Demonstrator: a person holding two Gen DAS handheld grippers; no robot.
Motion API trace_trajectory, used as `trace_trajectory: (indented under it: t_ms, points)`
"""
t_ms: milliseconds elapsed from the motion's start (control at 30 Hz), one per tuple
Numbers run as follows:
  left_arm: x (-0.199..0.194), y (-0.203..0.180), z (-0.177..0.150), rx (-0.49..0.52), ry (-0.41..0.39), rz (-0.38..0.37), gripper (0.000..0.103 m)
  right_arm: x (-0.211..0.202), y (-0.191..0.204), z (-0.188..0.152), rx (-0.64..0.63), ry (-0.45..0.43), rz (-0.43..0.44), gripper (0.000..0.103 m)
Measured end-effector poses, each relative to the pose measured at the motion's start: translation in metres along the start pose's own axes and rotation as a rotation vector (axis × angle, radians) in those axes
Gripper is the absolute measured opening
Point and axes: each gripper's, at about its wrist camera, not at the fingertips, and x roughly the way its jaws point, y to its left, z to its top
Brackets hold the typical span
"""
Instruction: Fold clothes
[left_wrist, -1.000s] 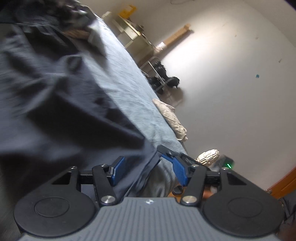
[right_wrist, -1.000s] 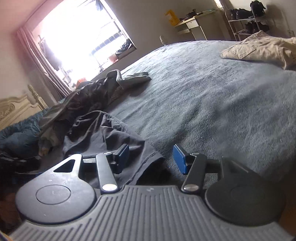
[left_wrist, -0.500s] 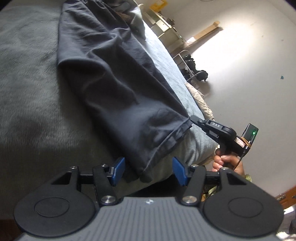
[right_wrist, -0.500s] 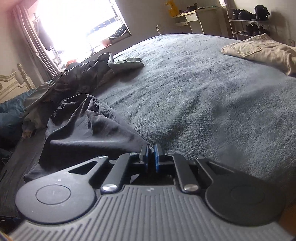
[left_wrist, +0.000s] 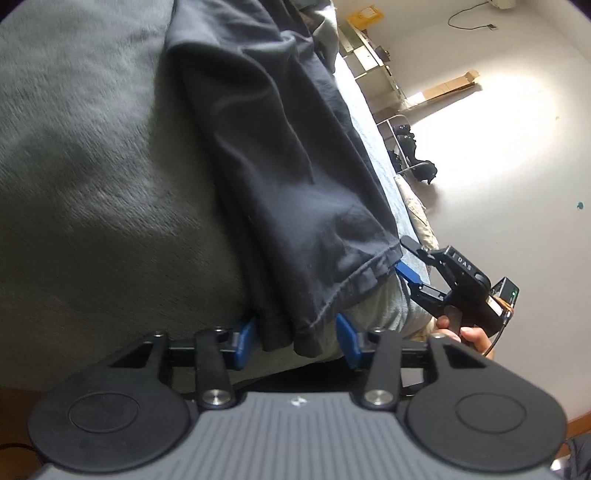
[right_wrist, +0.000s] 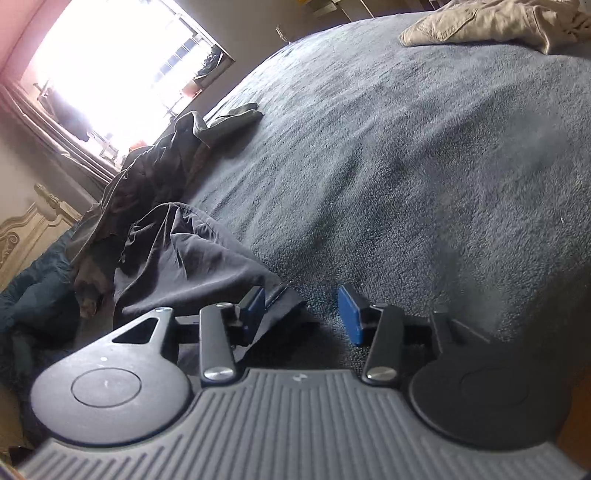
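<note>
A dark charcoal garment lies lengthwise on the grey bed cover, its hem at the near edge of the bed. One hem corner hangs between the blue pads of my left gripper, whose jaws are closing but do not press on the cloth. At the hem's other corner my right gripper is held by a hand. In the right wrist view my right gripper is opening. The garment's corner lies loose beside its left pad.
Beige trousers lie at the far side of the bed. A heap of dark clothes sits toward the bright window, near a carved headboard. A shoe rack and a desk stand by the white wall.
My right gripper, shut on the hem half a second ago, has opened and let the cloth go. My left gripper has dropped to the hem and its jaws have narrowed around the corner.
</note>
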Motion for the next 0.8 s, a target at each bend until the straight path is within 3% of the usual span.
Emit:
trace_trajectory:
  t_ms: [133, 233, 367, 600, 800]
  points:
    - [0.009, 0.002, 0.001, -0.041, 0.011, -0.009, 0.011, 0.012, 0.01, 0.001, -0.024, 0.046, 0.005, 0.051]
    - [0.011, 0.008, 0.0, -0.075, 0.007, -0.023, 0.007, 0.021, 0.02, 0.0, -0.068, 0.069, 0.004, 0.048]
    - [0.0, 0.01, -0.004, -0.071, -0.006, -0.075, 0.005, 0.028, 0.027, -0.004, -0.114, 0.083, -0.007, 0.008]
    - [-0.047, 0.003, -0.007, 0.02, 0.0, -0.15, 0.005, -0.007, 0.029, -0.012, -0.075, 0.057, 0.1, 0.003]
    - [-0.032, 0.016, -0.013, 0.069, 0.071, -0.054, 0.005, -0.022, 0.038, -0.038, -0.128, 0.067, 0.085, 0.003]
